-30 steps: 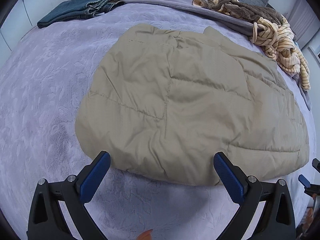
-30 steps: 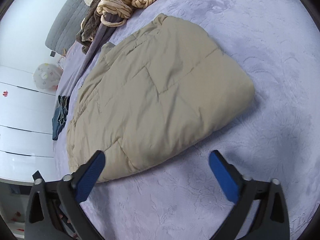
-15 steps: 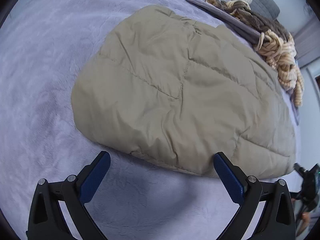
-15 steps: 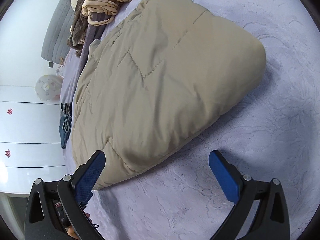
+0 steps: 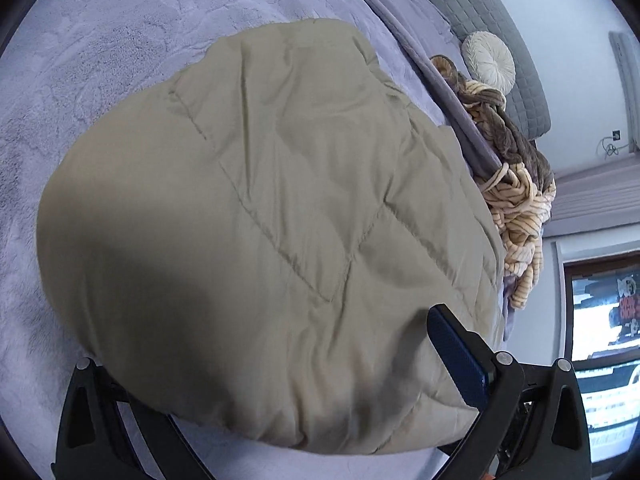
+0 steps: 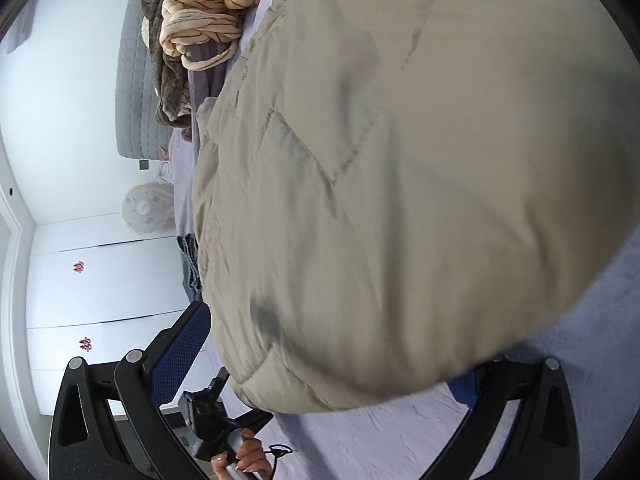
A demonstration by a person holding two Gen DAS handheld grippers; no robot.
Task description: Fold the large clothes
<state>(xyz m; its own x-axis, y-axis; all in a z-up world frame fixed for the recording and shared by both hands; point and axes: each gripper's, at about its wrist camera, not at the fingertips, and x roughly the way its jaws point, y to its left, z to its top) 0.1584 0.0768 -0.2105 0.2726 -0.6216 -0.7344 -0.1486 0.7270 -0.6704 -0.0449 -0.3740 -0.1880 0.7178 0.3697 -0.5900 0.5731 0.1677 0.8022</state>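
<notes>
A folded beige quilted jacket [image 5: 280,220] lies on the lilac bed cover [image 5: 100,40] and fills most of both views; it also shows in the right wrist view [image 6: 420,180]. My left gripper [image 5: 288,364] is open, its jaws spread around the jacket's near edge: the right blue pad [image 5: 456,356] shows, the left one is hidden under the fabric. My right gripper [image 6: 332,360] is open too, its jaws astride the jacket's other near corner; the left blue pad [image 6: 180,352] shows, the right pad is mostly hidden.
A heap of striped cream and brown clothes [image 5: 516,200] lies beyond the jacket by the grey headboard [image 5: 480,12]. Folded jeans [image 6: 190,264] lie past the jacket in the right view. White wardrobe doors [image 6: 88,300] stand beyond the bed edge.
Both grippers have moved forward and lower, from a hand's width short of the jacket to straddling its near edge. The jacket now covers one pad of each. The jaws stay open.
</notes>
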